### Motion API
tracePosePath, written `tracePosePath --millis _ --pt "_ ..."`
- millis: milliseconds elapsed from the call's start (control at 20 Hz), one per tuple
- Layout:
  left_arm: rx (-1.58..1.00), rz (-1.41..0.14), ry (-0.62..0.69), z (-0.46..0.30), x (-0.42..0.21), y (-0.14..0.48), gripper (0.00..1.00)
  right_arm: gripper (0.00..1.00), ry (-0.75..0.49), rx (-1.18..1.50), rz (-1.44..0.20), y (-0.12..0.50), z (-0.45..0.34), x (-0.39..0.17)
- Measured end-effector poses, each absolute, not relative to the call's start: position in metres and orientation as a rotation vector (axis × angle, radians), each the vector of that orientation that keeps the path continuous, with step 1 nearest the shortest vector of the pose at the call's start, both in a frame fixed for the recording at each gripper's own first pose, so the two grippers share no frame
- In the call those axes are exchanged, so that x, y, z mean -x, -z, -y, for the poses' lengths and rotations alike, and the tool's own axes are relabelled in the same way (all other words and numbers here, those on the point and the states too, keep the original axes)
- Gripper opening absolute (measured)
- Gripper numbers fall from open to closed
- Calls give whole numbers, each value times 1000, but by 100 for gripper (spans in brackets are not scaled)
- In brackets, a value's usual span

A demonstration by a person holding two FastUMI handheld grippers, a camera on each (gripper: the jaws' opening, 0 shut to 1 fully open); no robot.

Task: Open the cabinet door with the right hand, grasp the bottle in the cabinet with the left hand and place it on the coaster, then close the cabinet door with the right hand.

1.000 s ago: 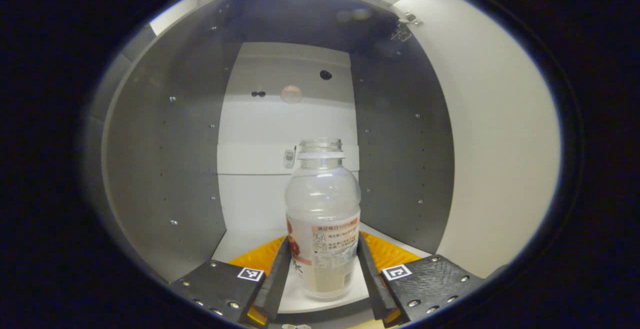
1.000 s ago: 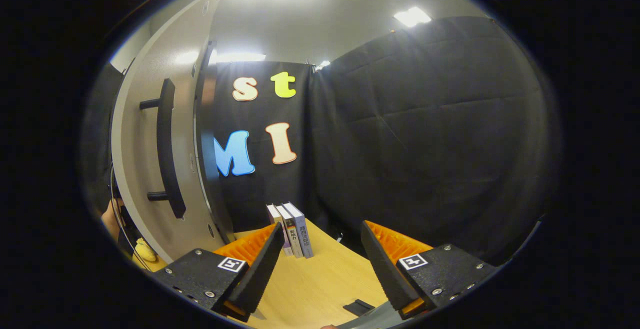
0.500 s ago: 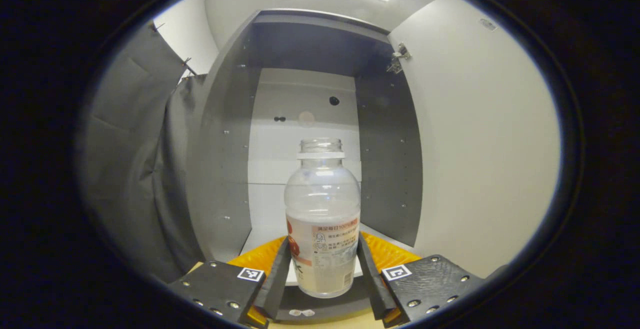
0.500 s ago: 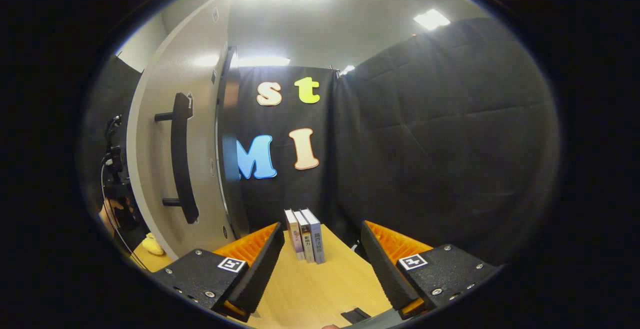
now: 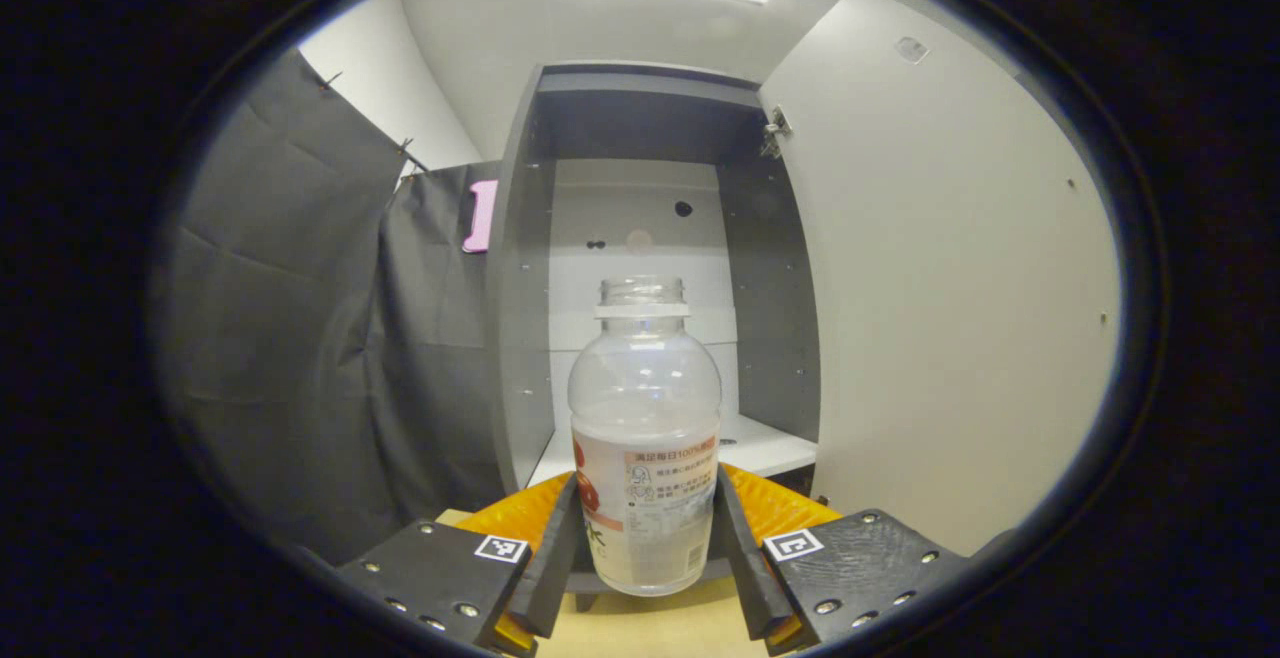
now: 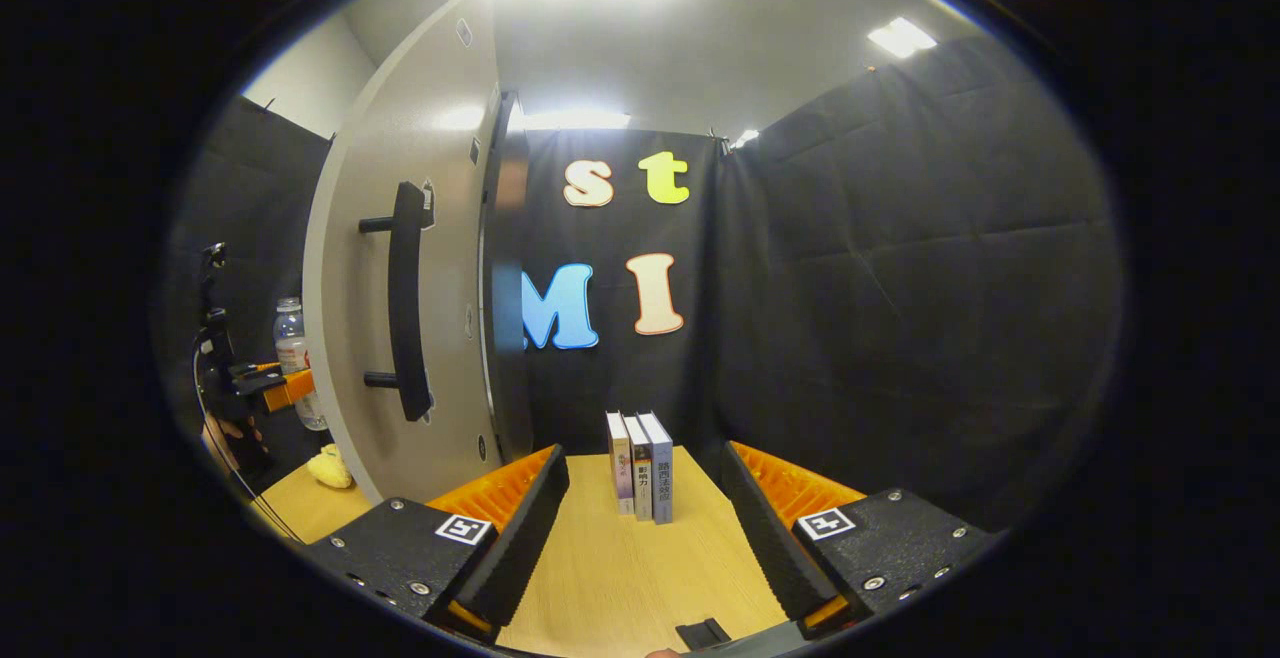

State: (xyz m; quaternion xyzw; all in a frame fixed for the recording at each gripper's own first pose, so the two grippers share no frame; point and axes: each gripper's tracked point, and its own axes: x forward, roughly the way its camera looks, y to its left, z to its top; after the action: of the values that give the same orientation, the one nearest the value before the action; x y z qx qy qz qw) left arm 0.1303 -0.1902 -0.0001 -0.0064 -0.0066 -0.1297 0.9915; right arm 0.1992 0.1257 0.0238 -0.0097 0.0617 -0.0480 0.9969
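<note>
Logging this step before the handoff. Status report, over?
Left gripper shut on bottle, upright, in front of the cabinet. Right gripper open, holding nothing. Cabinet door open. Coaster not spotted.

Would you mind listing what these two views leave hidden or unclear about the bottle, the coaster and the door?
- Bottle base, left gripper view: cut off low between the left tool fingers; whether it clears the table can't be told.
- Coaster: its spot can't be made out in the views.
- Cabinet door hinge edge, right gripper view: hidden behind the door panel.
- Small dark piece below the open right tool: cut by the edge, unidentifiable.
</note>
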Motion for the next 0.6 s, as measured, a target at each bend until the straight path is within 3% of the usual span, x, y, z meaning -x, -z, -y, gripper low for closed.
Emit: tracePosePath --millis 400,500,600 --pt "17 1 226 161 -51 48 70 95 -1 36 -166 -8 -140 -188" --pt "21 -16 225 158 -31 65 75 95 -15 37 -165 -7 -143 -186" --pt "21 -36 231 158 -20 85 70 95 -25 29 -163 -5 -145 -186"
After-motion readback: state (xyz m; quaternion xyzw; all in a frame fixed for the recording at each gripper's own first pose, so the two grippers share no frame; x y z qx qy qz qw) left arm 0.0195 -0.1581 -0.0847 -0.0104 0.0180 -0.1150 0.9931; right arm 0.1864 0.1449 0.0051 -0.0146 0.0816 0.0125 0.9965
